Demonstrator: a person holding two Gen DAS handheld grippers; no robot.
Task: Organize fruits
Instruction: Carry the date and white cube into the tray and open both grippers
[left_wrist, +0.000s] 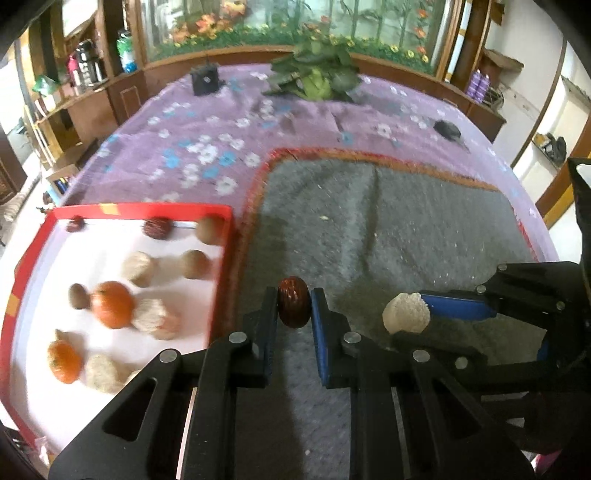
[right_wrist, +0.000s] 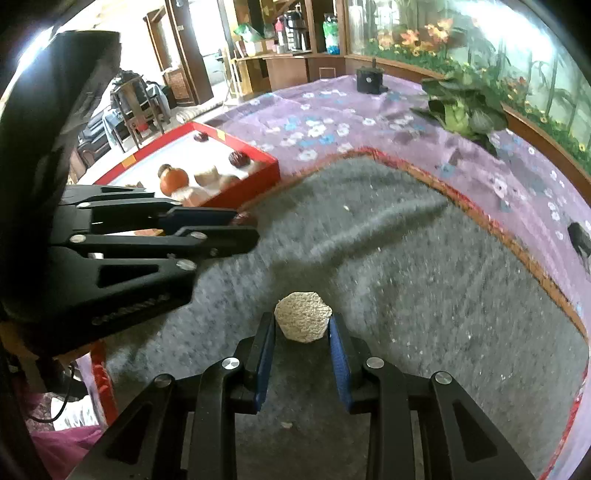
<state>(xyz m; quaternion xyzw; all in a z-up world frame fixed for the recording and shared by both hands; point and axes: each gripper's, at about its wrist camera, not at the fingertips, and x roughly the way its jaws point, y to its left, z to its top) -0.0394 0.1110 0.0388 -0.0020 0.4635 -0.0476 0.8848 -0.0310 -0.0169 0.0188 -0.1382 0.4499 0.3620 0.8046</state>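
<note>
Most fruit's already sitting in the red tray (left_wrist: 221, 236): oranges, longans, jujubes, pale puffy pcs. Left claw (left_wrist: 294, 308) is pinching a dark red jujube (left_wrist: 293, 306) above the grey mat (left_wrist: 406, 229); right claw (right_wrist: 303, 325) is nearly closed, gripping a pale rough lump (right_wrist: 303, 317). Both need binning. No legible writing.
</note>
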